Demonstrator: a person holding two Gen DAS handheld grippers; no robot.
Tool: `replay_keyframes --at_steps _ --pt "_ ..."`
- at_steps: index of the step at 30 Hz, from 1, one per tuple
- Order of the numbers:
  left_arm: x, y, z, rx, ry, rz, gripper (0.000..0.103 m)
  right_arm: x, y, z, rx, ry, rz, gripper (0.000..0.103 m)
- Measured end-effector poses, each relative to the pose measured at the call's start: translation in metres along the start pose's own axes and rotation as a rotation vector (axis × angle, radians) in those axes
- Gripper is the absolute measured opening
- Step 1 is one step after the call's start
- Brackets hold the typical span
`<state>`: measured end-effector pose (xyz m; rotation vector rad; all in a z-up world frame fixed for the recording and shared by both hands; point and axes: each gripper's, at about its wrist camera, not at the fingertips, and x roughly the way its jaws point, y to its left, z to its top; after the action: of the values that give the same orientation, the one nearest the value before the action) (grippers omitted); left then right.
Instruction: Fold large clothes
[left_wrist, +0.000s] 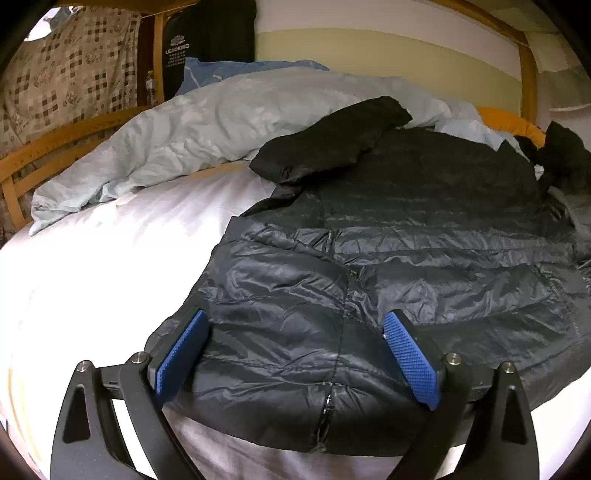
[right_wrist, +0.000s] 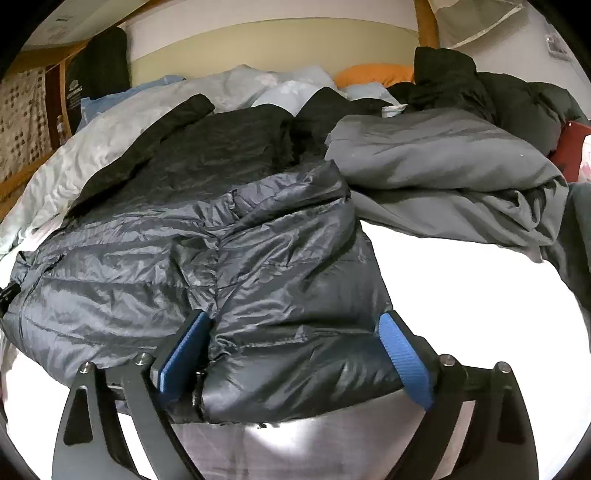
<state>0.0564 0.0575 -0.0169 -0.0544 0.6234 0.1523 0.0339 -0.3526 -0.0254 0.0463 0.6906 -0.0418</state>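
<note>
Downward at a slant, both grippers are pointing over a dark padded jacket (left_wrist: 369, 258) lying spread on a white bed (left_wrist: 92, 277). Left gripper (left_wrist: 295, 332) is standing wide open, blue fingers (left_wrist: 183, 350) straddling the hem near the zipper at 6 o'clock. Right gripper (right_wrist: 295, 339) is likewise gaping wide, gripping nothing, over the jacket's folded edge.

Bed (left_wrist: 92, 266) with white striped sheet, wooden frame along far side. Dark quilted puffer jacket (left_wrist: 369, 280) spread flat on the sheet, hem at near edge. Beyond the jacket: crumpled pale blue duvet (left_wrist: 192, 129). Right of the jacket: folded grey garment (right_wrist: 443, 155), with an orange pillow (right_wrist: 373, 74) and black clothing (right_wrist: 461, 81) behind it.
</note>
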Motion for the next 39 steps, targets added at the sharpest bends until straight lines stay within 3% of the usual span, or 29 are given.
replay_keyframes --at_steps 7,11,15,19,21,23,24,28,30,32,33,34,35,37,38,39 --pt "-0.021 0.003 0.002 -0.006 -0.081 -0.051 0.095 -0.014 -0.010 0.001 0.047 -0.066 0.020 0.097" --pt "-0.035 0.018 0.005 -0.066 -0.067 -0.087 0.095 -0.047 -0.003 0.005 0.035 -0.190 -0.089 0.097" --pt "-0.059 0.022 0.011 -0.056 -0.116 -0.079 0.095 -0.071 0.000 0.007 0.007 -0.257 -0.048 0.103" --pt "-0.073 0.013 0.015 -0.002 -0.160 -0.111 0.095 -0.067 0.003 0.005 -0.013 -0.228 0.030 0.103" --pt "-0.069 0.003 0.018 0.061 -0.125 -0.165 0.095 -0.057 0.015 0.010 -0.067 -0.183 0.126 0.103" --pt "-0.060 -0.013 0.026 0.169 -0.008 -0.370 0.095 -0.046 0.033 0.019 -0.163 -0.143 0.165 0.103" --pt "-0.062 -0.019 0.029 0.185 -0.010 -0.394 0.095 -0.042 0.045 0.023 -0.220 -0.137 0.161 0.103" --pt "-0.043 -0.056 0.042 0.282 0.070 -0.385 0.095 -0.021 0.075 0.028 -0.354 -0.097 0.158 0.103" --pt "-0.016 -0.062 0.047 0.269 0.106 -0.321 0.094 -0.006 0.080 0.029 -0.367 -0.086 0.086 0.101" --pt "0.002 -0.050 0.053 0.224 0.039 -0.277 0.092 -0.007 0.069 0.031 -0.282 -0.225 -0.120 0.101" --pt "0.008 -0.039 0.058 0.200 0.000 -0.257 0.092 -0.012 0.062 0.032 -0.239 -0.273 -0.148 0.102" --pt "0.013 -0.026 0.063 0.175 -0.028 -0.234 0.092 -0.016 0.053 0.036 -0.203 -0.295 -0.108 0.102" --pt "0.019 -0.013 0.068 0.146 -0.044 -0.222 0.092 -0.012 0.046 0.042 -0.196 -0.256 -0.041 0.102" --pt "0.033 0.008 0.072 0.094 -0.021 -0.212 0.086 0.014 0.037 0.046 -0.220 -0.119 0.044 0.094" --pt "0.042 0.017 0.072 0.077 0.002 -0.210 0.078 0.025 0.033 0.046 -0.208 -0.081 0.048 0.069" --pt "0.050 0.022 0.069 0.070 0.025 -0.203 0.051 0.037 0.027 0.048 -0.176 -0.023 0.066 0.036"
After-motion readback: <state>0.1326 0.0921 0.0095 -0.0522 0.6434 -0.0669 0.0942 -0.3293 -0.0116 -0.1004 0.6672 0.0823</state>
